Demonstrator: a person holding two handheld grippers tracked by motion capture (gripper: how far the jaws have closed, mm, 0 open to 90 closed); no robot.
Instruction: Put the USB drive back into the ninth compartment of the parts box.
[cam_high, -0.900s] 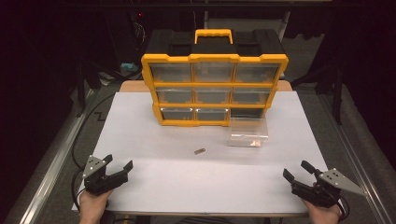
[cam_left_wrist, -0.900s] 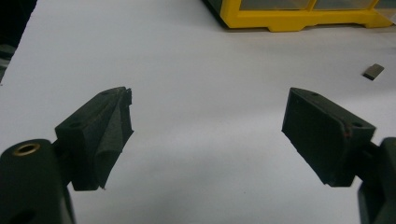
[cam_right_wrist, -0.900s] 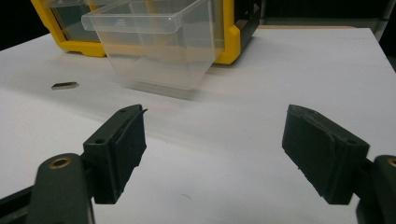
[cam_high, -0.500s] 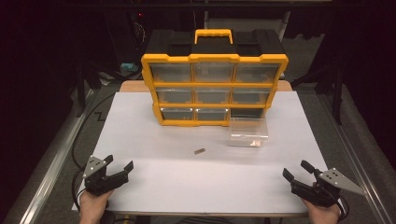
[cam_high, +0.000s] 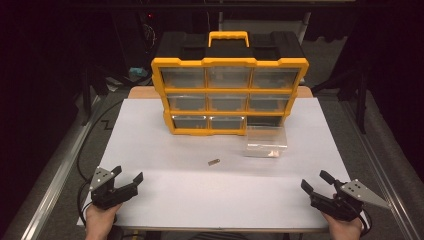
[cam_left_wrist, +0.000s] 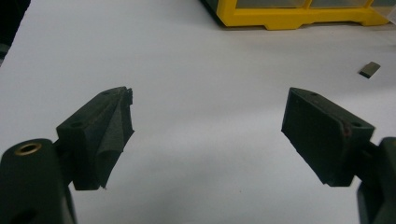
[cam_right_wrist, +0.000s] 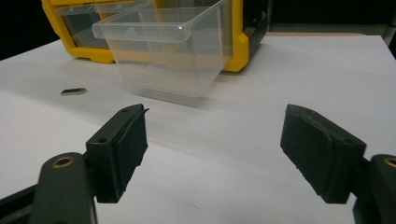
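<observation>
A yellow and black drawer organizer (cam_high: 229, 87) stands at the back of the white table, also seen as the organizer (cam_right_wrist: 238, 44) in the right gripper view. One clear drawer (cam_high: 265, 141) is out and rests on the table in front of its lower right slot; the drawer (cam_right_wrist: 170, 51) stands ahead of the right jaws. A small dark metal piece (cam_high: 214, 161) lies mid-table, seen as the piece (cam_left_wrist: 370, 69) and the piece (cam_right_wrist: 73, 92). My left gripper (cam_high: 127, 174) sits open at the near left. My right gripper (cam_high: 316, 181) sits open at the near right. Both hold nothing.
The white table (cam_high: 175, 200) ends close to both hands at its front edge. Black cables (cam_high: 92, 132) run along the left side beside a metal rail (cam_high: 52, 185). The surroundings beyond the table are dark.
</observation>
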